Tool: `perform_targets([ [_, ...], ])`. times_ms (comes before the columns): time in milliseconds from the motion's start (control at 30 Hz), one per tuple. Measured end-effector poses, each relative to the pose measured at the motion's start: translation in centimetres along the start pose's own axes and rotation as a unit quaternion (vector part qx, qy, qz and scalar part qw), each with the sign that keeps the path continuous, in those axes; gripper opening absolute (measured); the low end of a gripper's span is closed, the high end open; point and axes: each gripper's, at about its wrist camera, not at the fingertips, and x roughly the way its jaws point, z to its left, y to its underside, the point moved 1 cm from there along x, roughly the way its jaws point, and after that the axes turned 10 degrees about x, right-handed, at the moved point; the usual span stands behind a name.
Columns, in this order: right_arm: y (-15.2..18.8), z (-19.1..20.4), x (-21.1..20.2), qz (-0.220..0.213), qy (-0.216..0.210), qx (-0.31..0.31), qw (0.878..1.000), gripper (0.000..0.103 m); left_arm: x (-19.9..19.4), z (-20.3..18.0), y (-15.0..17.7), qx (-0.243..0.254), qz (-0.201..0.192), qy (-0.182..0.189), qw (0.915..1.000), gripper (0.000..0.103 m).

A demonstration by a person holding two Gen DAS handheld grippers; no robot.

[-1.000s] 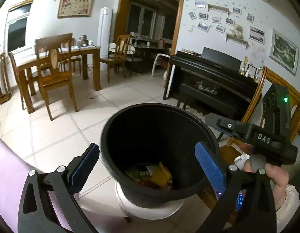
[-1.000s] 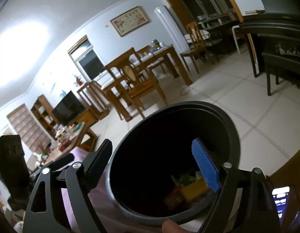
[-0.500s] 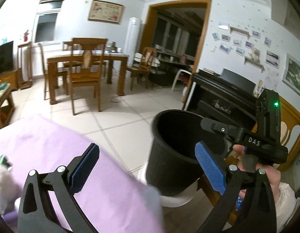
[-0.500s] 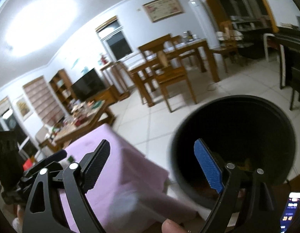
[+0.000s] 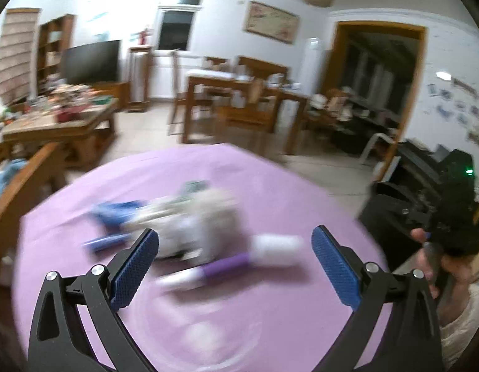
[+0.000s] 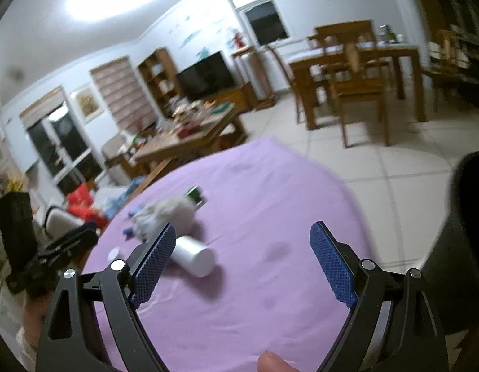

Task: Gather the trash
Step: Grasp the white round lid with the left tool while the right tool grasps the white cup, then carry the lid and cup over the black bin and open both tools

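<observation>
Both claws are seen spread wide with nothing between their blue pads. A second ago the left claw (image 5: 235, 266) and the right claw (image 6: 242, 259) were held over the mouth of the black round plastic bin (image 6: 456, 241), in whose bottom some wrappers lay; half a second ago the bin had slid off toward 3 o'clock, and now the table covered in a lilac cloth (image 5: 270, 183) fills both views. From this it is judged that one drop-off has been finished and that the next piece of trash is being sought; the blur in the left view suggests the swing is not yet settled.

From the left claw outward, a purple-and-white tube (image 5: 205, 271) lies just past the pads at 12 o'clock, slightly toward the left pad. A white plastic cylinder (image 5: 275, 249) lies just beyond it, toward 1 o'clock. A crumpled white-grey wad (image 5: 205, 217) sits farther out at 12 o'clock, with blue scraps (image 5: 115, 220) at 10 o'clock; the kinds cannot be told through the blur.

From the right claw outward, the white cylinder (image 6: 194, 255) lies just beside the left pad at 10 o'clock, the wad (image 6: 165, 217) beyond it, and a small green-edged card or packet (image 6: 196, 195) at 11 o'clock. The bin stands off the table's edge at 3 o'clock.
</observation>
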Motion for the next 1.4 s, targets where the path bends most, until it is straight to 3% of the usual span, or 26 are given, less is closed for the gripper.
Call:
perform_targets([
  [100, 0.7, 3.0, 3.2, 0.033, -0.003, -0.014, 0.999, 0.087, -0.1, 3.6, 1.4, -0.013, 0.039, -0.047, 0.9981, 0.098],
  [300, 2.0, 6.0, 8.0, 0.084, 0.01, -0.031, 0.996, 0.087, 1.2, 7.7, 3.2, -0.018, 0.096, -0.069, 0.9928, 0.095],
  [433, 2.3, 6.4, 10.5, 0.103, 0.025, -0.034, 0.994, 0.087, 2.5, 9.2, 4.5, -0.016, 0.136, -0.056, 0.9891, 0.076],
  [533, 2.3, 6.5, 12.2, 0.117, 0.038, -0.035, 0.992, 0.087, 3.1, 9.1, 5.7, -0.007, 0.154, -0.061, 0.9862, 0.07],
  [633, 2.4, 6.4, 13.4, 0.13, 0.053, -0.044, 0.989, 0.08, 3.3, 9.3, 6.1, -0.013, 0.164, -0.045, 0.9853, 0.051],
  [733, 2.7, 6.5, 15.1, 0.138, 0.078, -0.052, 0.986, 0.073, 3.4, 9.6, 6.3, -0.004, 0.174, -0.051, 0.9834, 0.044],
  [800, 2.5, 6.3, 15.3, 0.132, 0.077, -0.045, 0.987, 0.072, 3.3, 9.5, 6.2, 0.002, 0.173, -0.049, 0.9836, 0.041],
  [867, 2.6, 6.2, 15.5, 0.126, 0.078, -0.046, 0.988, 0.061, 3.1, 9.7, 6.4, 0.009, 0.174, -0.052, 0.9832, 0.035],
  [1067, 3.0, 5.7, 14.9, 0.124, 0.065, -0.037, 0.989, 0.061, 2.7, 9.9, 6.0, 0.012, 0.163, -0.048, 0.9854, 0.035],
  [1400, 0.8, 6.2, 7.7, 0.026, 0.006, -0.038, 0.999, 0.061, -2.0, 7.6, 3.1, 0.001, 0.036, -0.012, 0.9993, 0.035],
])
